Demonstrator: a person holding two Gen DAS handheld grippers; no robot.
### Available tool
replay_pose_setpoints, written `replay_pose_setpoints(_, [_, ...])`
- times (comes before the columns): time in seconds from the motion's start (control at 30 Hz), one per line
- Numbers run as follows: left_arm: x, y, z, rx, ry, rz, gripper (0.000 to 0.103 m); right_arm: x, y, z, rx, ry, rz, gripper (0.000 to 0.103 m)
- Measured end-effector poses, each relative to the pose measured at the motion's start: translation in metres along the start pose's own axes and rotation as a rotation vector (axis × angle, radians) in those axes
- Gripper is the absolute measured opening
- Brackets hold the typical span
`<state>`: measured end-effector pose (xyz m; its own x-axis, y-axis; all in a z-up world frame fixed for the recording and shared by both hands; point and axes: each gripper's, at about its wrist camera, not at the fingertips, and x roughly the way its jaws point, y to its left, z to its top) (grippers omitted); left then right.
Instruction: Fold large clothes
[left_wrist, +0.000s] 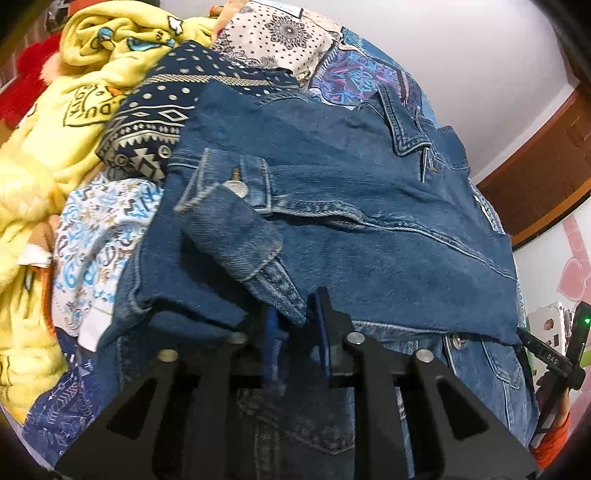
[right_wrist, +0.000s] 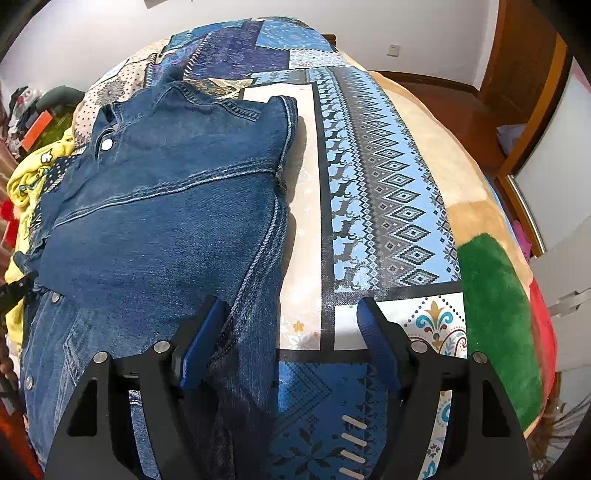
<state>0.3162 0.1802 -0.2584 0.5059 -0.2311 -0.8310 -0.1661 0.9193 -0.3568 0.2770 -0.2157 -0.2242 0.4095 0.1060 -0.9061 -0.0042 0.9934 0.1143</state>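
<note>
A blue denim jacket (left_wrist: 369, 206) lies on a patterned bedspread, its sleeves folded over the body. In the left wrist view my left gripper (left_wrist: 295, 317) is shut on the sleeve cuff (left_wrist: 280, 288) near the jacket's lower edge. In the right wrist view the jacket (right_wrist: 159, 221) fills the left half. My right gripper (right_wrist: 291, 310) is open and empty; its left finger (right_wrist: 203, 332) rests over the jacket's right edge and its right finger (right_wrist: 376, 336) is over the bedspread (right_wrist: 388, 184).
A yellow fleece garment (left_wrist: 55, 147) and a navy patterned cloth (left_wrist: 155, 110) lie piled left of the jacket. A green and red blanket patch (right_wrist: 495, 317) lies at the bed's right edge. The other gripper's tip (left_wrist: 550, 358) shows at the right.
</note>
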Motion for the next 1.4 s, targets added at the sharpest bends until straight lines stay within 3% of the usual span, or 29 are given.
replay_pose_setpoints(0.03, [-0.003,0.0,-0.001,0.012,-0.002,0.032,0.034,0.0,0.0,0.0,0.0,0.0,-0.005,0.071])
replay_pose_setpoints(0.2, [-0.028,0.011,0.0,0.094,-0.019,0.139,0.042,-0.005,0.005,0.005,-0.027,0.005,-0.009,0.071])
replay_pose_setpoints(0.4, [-0.058,0.031,0.031,0.095,-0.089,0.168,0.052,-0.017,0.014,0.024,-0.066,-0.039,0.029,0.071])
replay_pose_setpoints(0.53, [-0.062,0.039,0.065,0.083,-0.107,0.141,0.056,-0.023,0.014,0.044,-0.057,-0.081,0.064,0.072])
replay_pose_setpoints(0.7, [-0.034,0.043,0.105,0.101,-0.079,0.14,0.057,-0.014,0.013,0.072,-0.053,-0.095,0.081,0.072])
replay_pose_setpoints(0.9, [0.027,0.06,0.131,0.077,0.031,0.154,0.057,0.022,0.002,0.1,-0.009,-0.039,0.107,0.071])
replay_pose_setpoints(1.0, [0.047,0.068,0.138,0.068,0.043,0.133,0.057,0.042,-0.007,0.11,0.043,-0.008,0.148,0.071])
replay_pose_setpoints(1.07, [0.051,0.07,0.141,0.057,0.034,0.086,0.057,0.056,-0.012,0.115,0.077,0.007,0.17,0.063])
replay_pose_setpoints(1.13, [0.055,0.07,0.144,0.059,0.019,0.051,0.057,0.062,-0.013,0.116,0.086,0.005,0.176,0.043])
replay_pose_setpoints(1.27, [0.066,0.064,0.15,0.108,0.015,0.103,0.02,0.065,-0.009,0.121,0.076,-0.027,0.174,0.023])
replay_pose_setpoints(1.4, [0.065,0.064,0.156,0.076,0.006,0.083,0.008,0.062,-0.005,0.128,0.044,-0.058,0.17,0.015])
